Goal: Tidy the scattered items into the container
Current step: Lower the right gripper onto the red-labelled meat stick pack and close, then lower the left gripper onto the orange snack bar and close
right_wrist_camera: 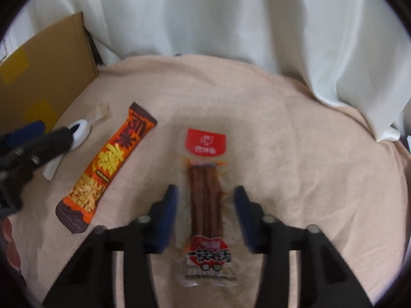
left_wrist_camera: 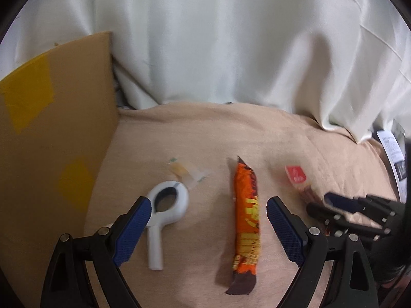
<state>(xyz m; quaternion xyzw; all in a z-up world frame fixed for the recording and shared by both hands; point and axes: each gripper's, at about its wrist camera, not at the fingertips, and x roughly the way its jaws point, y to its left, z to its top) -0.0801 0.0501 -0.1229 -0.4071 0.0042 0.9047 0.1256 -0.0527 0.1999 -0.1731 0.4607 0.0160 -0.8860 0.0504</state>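
My left gripper [left_wrist_camera: 209, 202] hangs open and wide above the beige cloth. A white ring-handled tool [left_wrist_camera: 167, 205] lies by its left finger and an orange snack bar [left_wrist_camera: 246, 218] lies inside its right finger. My right gripper [right_wrist_camera: 205, 215] straddles a clear packet of brown sausage sticks [right_wrist_camera: 205, 192] with a red top. Its blue pads stand close to the packet's sides, narrow gaps showing. The picture is blurred there. In the left wrist view the right gripper [left_wrist_camera: 321, 205] sits over that packet [left_wrist_camera: 298, 177]. The cardboard box [left_wrist_camera: 51, 128] stands at the left.
A small clear sachet [left_wrist_camera: 187, 174] lies beyond the white tool. White curtain [left_wrist_camera: 231, 38] hangs behind the beige cloth [right_wrist_camera: 295, 154]. Printed papers [left_wrist_camera: 393, 151] lie at the far right edge. The left gripper [right_wrist_camera: 51, 132] crosses the left side of the right wrist view.
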